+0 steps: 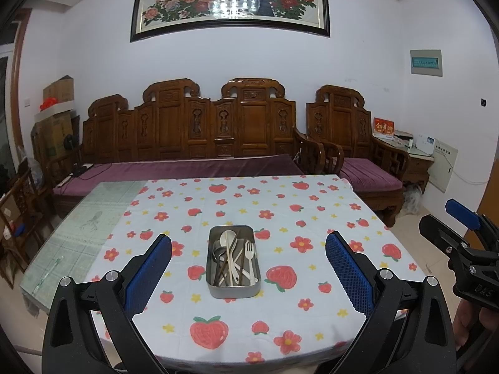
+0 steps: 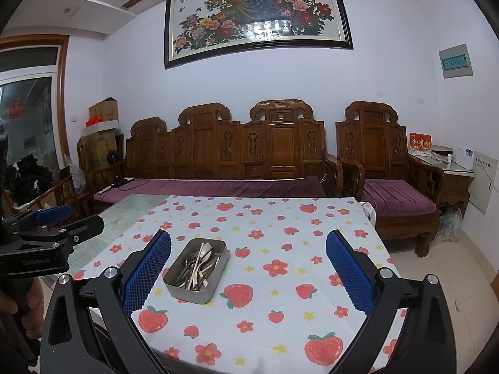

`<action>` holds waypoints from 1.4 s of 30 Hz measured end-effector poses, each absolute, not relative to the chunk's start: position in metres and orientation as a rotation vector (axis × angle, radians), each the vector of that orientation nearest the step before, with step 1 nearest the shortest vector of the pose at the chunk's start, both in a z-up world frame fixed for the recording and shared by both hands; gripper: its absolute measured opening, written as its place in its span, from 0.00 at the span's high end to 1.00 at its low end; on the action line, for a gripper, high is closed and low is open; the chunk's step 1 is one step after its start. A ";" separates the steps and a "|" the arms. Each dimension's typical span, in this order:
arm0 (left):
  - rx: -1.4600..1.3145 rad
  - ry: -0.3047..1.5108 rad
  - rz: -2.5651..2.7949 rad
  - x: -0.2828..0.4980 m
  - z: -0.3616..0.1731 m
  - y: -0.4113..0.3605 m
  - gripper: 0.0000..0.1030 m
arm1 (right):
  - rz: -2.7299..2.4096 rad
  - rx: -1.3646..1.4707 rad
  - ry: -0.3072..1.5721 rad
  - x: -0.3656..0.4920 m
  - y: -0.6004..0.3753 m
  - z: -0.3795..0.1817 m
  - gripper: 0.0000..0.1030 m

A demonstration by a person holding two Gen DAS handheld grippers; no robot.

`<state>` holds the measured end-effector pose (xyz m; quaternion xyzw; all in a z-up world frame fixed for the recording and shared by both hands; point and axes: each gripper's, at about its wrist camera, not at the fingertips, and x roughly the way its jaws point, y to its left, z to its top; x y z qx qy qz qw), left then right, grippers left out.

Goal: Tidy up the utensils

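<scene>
Currently, both the left gripper [image 1: 248,268] and right gripper [image 2: 248,268] are held wide open and empty. From the right gripper, the metal tin [image 2: 196,270] of jumbled utensils [image 2: 196,266] is seen at eleven o'clock; several could be snagged together.

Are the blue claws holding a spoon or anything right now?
No, nothing is held. The left gripper and right gripper are both open above the tablecloth; the utensils lie in the metal tin.

Place: a home living room.
Seating: carved wooden sofa [image 1: 199,131] with purple cushions, ahead of the grippers.
Wall: framed peacock-and-peony painting [image 1: 230,0] above.
Table: strawberry-print tablecloth [image 1: 249,218] directly below.
</scene>
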<state>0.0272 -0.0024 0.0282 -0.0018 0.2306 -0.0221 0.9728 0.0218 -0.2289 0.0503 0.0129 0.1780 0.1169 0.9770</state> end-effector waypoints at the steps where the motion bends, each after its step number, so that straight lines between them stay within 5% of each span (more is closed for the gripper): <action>1: -0.002 0.466 -0.044 0.028 0.028 -0.002 0.08 | 0.235 0.026 0.358 0.021 -0.229 0.050 0.03; 42: -0.001 0.456 -0.045 0.019 0.028 -0.006 0.08 | 0.232 0.025 0.358 0.023 -0.230 0.050 0.03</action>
